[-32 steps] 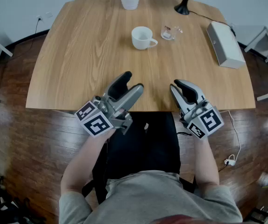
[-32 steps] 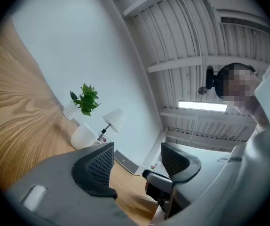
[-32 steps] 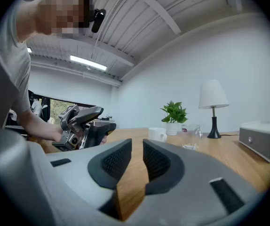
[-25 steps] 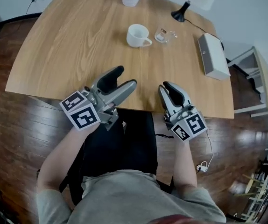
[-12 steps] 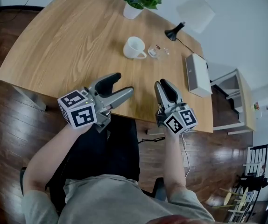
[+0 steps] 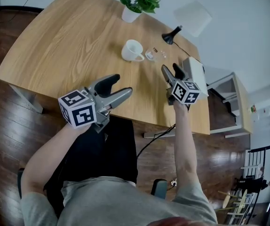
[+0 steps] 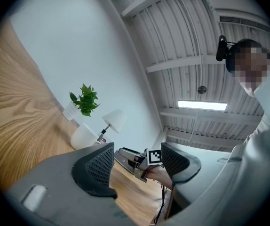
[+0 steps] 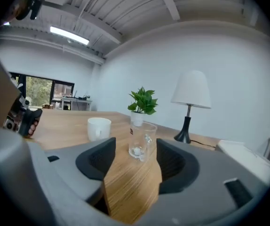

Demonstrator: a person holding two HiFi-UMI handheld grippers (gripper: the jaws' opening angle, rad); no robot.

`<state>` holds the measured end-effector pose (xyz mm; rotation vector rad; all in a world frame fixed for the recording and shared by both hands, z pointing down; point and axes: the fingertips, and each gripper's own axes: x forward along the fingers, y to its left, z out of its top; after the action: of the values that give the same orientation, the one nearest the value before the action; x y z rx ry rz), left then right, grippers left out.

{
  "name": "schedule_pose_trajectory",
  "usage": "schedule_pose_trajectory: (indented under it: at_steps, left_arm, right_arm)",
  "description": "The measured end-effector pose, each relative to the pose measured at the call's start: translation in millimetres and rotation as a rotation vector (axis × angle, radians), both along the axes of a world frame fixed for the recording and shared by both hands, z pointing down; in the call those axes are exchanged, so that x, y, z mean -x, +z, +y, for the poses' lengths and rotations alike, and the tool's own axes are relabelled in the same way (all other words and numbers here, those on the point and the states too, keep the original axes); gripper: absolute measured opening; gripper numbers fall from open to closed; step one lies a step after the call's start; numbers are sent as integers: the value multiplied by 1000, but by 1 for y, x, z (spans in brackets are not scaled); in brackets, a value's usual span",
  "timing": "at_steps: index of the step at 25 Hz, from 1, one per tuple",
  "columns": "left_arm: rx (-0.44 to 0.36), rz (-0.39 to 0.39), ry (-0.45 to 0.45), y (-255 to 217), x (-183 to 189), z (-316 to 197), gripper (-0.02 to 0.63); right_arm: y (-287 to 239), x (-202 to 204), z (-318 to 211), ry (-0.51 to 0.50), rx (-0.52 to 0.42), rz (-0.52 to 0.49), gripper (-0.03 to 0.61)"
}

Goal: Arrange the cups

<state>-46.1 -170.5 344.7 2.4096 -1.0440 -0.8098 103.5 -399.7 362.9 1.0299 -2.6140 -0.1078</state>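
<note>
Matt wooden table (image 6: pixel 69 41), clear glass cup (image 8: pixel 139 144)

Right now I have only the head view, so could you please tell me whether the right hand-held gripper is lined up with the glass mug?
Observer: Yes. In its own view the glass mug stands centred ahead of the right hand-held gripper, whose jaws have just been opening, with nothing between them.
Operator: Could the white mug get caught too?
Observer: Unlikely. There the white mug sits outside the gap, beyond the left jaw.
Operator: And the other one?
Observer: The left hand-held gripper shows open jaws with nothing between them.
</note>
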Motion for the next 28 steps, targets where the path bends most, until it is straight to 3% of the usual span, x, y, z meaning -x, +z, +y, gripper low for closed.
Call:
schedule_pose_trajectory:
  at_steps: [3,10,14,18,19,28]
  left_arm:
    - [-1,-8,1,0,1,1,307]
    - [0,-6,1,2,0,0,307]
    - [-2,-10,0,1,1,1,307]
    - [1,-9,-3,2,1,1,307]
    - [3,-9,-2,2,1,2,307]
    - [9,-7,2,0,1,1,307]
  right_arm:
    - [10,7,-18,-10,11,61,241]
    - [33,19,-55,-24,60,154,238]
    - [43,27,-65,-38,103,149,232]
    - [38,33,-68,-51,64,157,76]
    - [38,33,-67,-56,64,155,63]
    - [30,27,-52,-65,119,62,61]
